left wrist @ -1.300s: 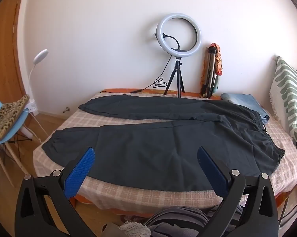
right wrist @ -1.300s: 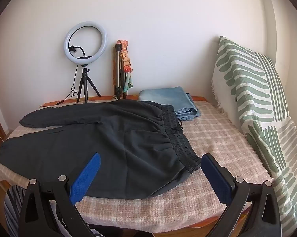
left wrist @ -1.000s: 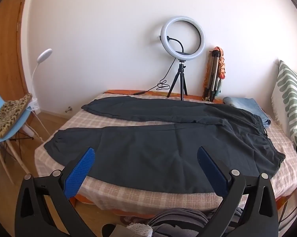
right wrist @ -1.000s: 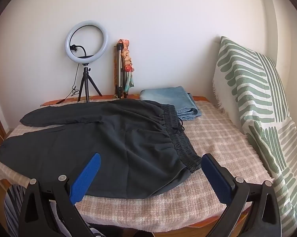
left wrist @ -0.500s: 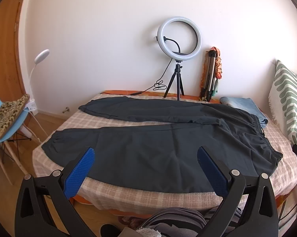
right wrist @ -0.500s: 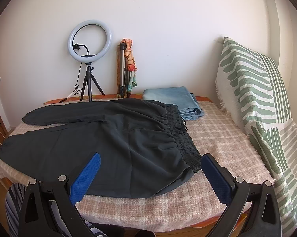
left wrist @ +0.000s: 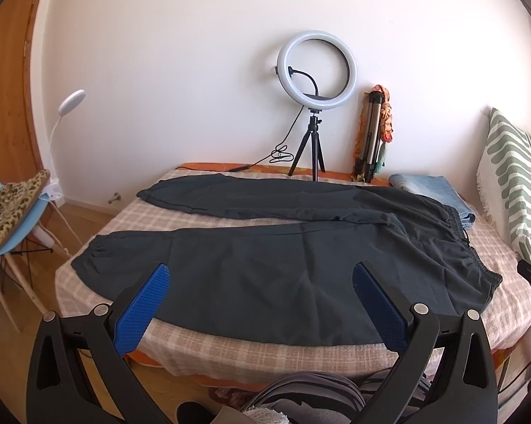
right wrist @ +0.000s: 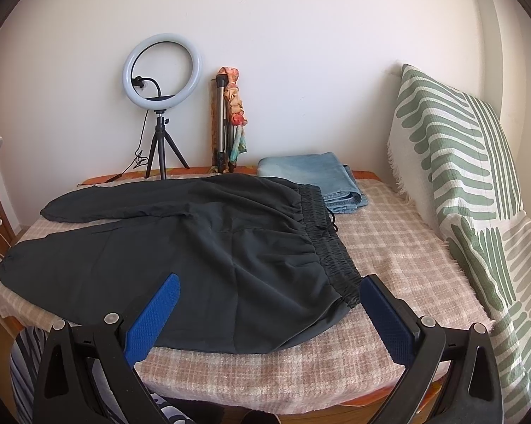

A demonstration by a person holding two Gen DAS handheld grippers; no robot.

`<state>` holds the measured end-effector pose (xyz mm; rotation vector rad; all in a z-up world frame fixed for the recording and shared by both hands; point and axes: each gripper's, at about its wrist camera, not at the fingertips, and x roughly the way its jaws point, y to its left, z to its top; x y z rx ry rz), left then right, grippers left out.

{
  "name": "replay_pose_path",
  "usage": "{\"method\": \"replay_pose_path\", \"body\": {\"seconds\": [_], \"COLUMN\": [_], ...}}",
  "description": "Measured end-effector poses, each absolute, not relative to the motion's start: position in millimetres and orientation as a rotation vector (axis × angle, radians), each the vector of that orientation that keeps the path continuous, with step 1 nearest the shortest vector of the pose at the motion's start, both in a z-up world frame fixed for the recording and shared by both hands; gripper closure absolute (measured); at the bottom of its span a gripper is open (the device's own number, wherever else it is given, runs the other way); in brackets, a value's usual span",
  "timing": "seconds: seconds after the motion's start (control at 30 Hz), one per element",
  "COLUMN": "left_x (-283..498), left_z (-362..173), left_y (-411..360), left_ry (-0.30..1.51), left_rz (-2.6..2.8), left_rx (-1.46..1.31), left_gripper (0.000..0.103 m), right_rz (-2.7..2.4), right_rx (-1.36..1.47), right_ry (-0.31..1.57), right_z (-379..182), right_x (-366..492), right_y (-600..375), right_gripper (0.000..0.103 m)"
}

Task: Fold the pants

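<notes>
Dark grey pants (left wrist: 265, 268) lie spread flat on the bed, legs to the left and elastic waistband (right wrist: 331, 247) to the right. The two legs lie apart. My left gripper (left wrist: 262, 275) is open and empty, held above the bed's near edge over the near leg. My right gripper (right wrist: 270, 284) is open and empty, held above the near edge by the waistband corner. The pants also show in the right wrist view (right wrist: 194, 258).
The bed has a pink checked cover (right wrist: 400, 258). Folded blue jeans (right wrist: 315, 180) lie at the back right. A ring light on a tripod (left wrist: 316, 106) and a folded tripod (left wrist: 371, 141) stand by the wall. A striped pillow (right wrist: 470, 190) leans at right. A blue chair (left wrist: 7, 226) stands at left.
Both views shifted slightly; the grippers drifted a little while staying open above the bed's near edge. The pants have not moved.
</notes>
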<state>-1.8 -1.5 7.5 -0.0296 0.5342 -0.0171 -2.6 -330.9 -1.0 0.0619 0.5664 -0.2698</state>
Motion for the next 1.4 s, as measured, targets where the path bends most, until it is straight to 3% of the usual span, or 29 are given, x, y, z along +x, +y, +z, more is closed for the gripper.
{"method": "replay_pose_path", "body": {"seconds": [1.4], "left_x": [-0.7], "left_z": [3.9], "left_y": [-3.3], "left_ry": [0.544], "left_rz": [-0.035], "left_rx": [-0.042], "left_gripper": [0.000], "right_rz": [-0.259], "right_rx": [0.073], "right_ry": [0.589], "right_z": [-10.5], "right_x": [-2.2], "right_y": [-333.7], "right_gripper": [0.000]}}
